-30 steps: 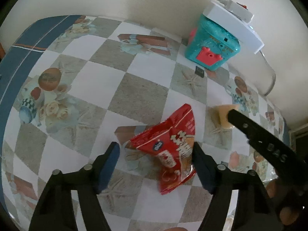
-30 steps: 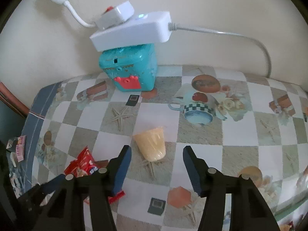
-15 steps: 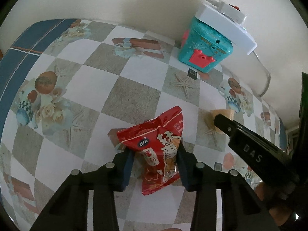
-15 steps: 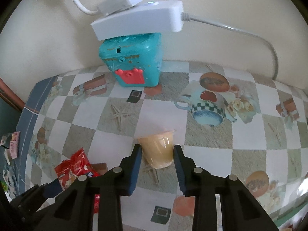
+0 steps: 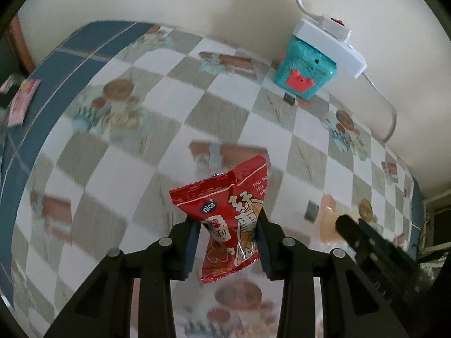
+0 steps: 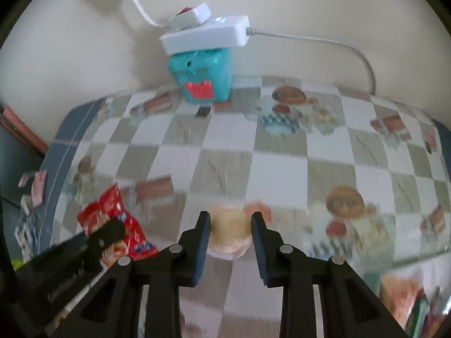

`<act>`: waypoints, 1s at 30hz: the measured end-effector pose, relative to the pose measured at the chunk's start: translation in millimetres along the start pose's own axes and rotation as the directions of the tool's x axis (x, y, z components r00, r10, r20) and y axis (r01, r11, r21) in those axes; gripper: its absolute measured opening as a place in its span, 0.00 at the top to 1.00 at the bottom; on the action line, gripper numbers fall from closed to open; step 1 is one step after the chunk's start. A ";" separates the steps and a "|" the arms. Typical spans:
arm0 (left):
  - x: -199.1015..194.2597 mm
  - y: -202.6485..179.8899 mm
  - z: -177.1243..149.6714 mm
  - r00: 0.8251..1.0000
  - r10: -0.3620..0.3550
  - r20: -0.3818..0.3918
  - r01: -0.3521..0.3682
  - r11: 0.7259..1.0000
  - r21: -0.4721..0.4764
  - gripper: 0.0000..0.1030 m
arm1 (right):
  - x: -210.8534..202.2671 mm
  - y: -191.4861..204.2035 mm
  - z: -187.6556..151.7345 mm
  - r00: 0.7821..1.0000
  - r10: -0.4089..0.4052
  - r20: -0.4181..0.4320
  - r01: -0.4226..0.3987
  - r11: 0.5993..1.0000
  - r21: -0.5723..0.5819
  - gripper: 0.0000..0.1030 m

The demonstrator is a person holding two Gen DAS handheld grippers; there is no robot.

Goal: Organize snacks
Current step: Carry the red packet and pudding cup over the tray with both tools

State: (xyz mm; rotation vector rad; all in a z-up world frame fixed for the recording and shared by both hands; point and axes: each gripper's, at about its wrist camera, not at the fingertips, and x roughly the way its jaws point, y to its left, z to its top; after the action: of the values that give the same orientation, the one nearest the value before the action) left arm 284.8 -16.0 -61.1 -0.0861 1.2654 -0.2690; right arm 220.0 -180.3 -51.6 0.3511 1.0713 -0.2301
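Observation:
My left gripper (image 5: 229, 225) is shut on a red snack packet (image 5: 225, 214) and holds it lifted above the checkered tablecloth (image 5: 135, 146). The packet also shows in the right wrist view (image 6: 118, 225), behind the left gripper's finger. My right gripper (image 6: 230, 225) is shut on a pale yellow jelly cup (image 6: 229, 233), held off the table. In the left wrist view the cup (image 5: 328, 222) shows blurred beside the right gripper's finger (image 5: 366, 239).
A teal toy box (image 6: 205, 76) stands at the back by the wall with a white power strip (image 6: 208, 35) on top and a cable (image 6: 338, 45) trailing right. Loose packets lie beyond the table's left edge (image 5: 22, 101) and at lower right (image 6: 417, 307).
Both grippers closed on their items, then lifted them off the table and drew back. The packet and the cup now hang above the cloth.

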 end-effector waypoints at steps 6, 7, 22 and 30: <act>-15.9 7.1 -36.0 0.999 0.005 -0.037 -0.007 0.999 -0.036 0.63 | -26.8 1.2 -47.5 0.999 -0.011 -0.039 0.010 0.999 -0.033 0.69; -18.7 7.8 -42.0 0.999 0.005 -0.043 -0.007 0.999 -0.042 0.63 | -30.9 1.3 -54.9 0.999 -0.014 -0.045 0.012 0.999 -0.036 0.69; -79.6 0.2 -108.9 0.998 0.057 0.006 -0.056 0.997 -0.061 0.63 | -101.0 -12.8 -133.2 0.999 -0.050 0.012 0.049 0.995 0.091 0.70; -110.5 -25.3 -136.0 0.997 0.041 0.070 -0.037 0.998 -0.048 0.63 | -135.0 -40.4 -162.0 0.997 -0.045 0.064 0.033 0.982 0.185 0.70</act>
State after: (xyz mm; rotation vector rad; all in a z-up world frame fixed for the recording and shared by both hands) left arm 121.6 -1.8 5.8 -0.1102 1.2015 -0.2007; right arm 11.5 -152.5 -8.6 0.4848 0.9929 -0.3751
